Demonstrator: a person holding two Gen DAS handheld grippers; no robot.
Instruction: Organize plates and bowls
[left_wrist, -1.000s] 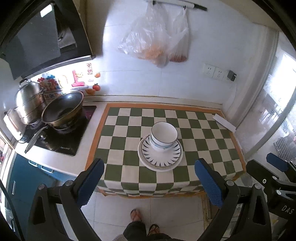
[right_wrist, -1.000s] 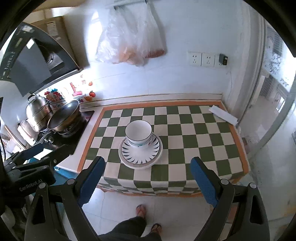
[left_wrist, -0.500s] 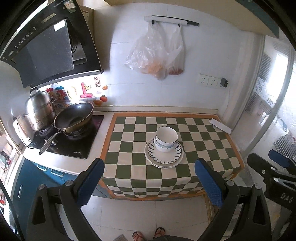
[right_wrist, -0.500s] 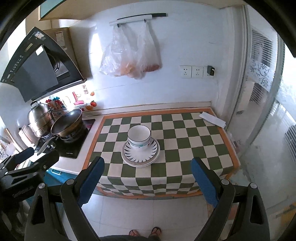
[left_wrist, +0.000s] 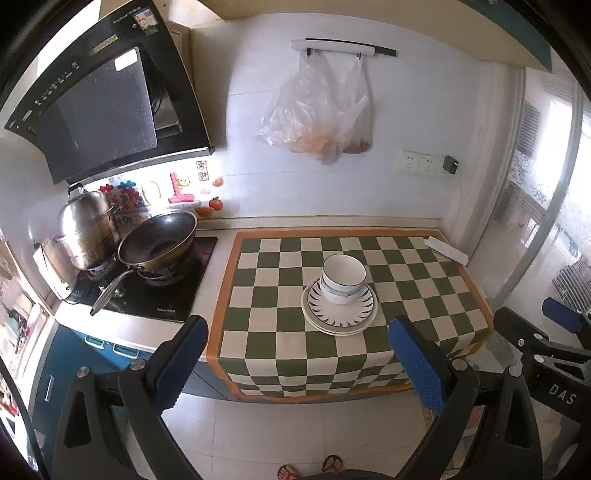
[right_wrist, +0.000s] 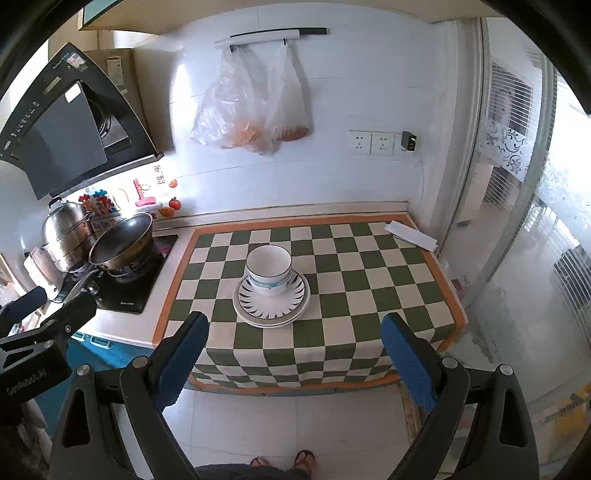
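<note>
White bowls with blue bands (left_wrist: 342, 278) are stacked on stacked plates (left_wrist: 340, 314) with a dark spiked rim pattern, on the green-and-white checked cloth (left_wrist: 280, 332). The bowls (right_wrist: 269, 269) and plates (right_wrist: 271, 301) show in the right wrist view too. My left gripper (left_wrist: 299, 363) is open and empty, held well back from the counter above the floor. My right gripper (right_wrist: 295, 360) is open and empty, also back from the counter. Each gripper shows at the edge of the other's view.
A wok (left_wrist: 159, 240) and a steel pot (left_wrist: 86, 227) sit on the stove at the left under a black hood (left_wrist: 99, 110). Plastic bags (left_wrist: 317, 122) hang on the wall. A white flat box (left_wrist: 445, 251) lies at the cloth's far right corner. A glass door stands at right.
Both grippers have pulled back and up from the counter, so the stack looks smaller and farther. The bowls and plates have not moved. Both grippers stay open.
</note>
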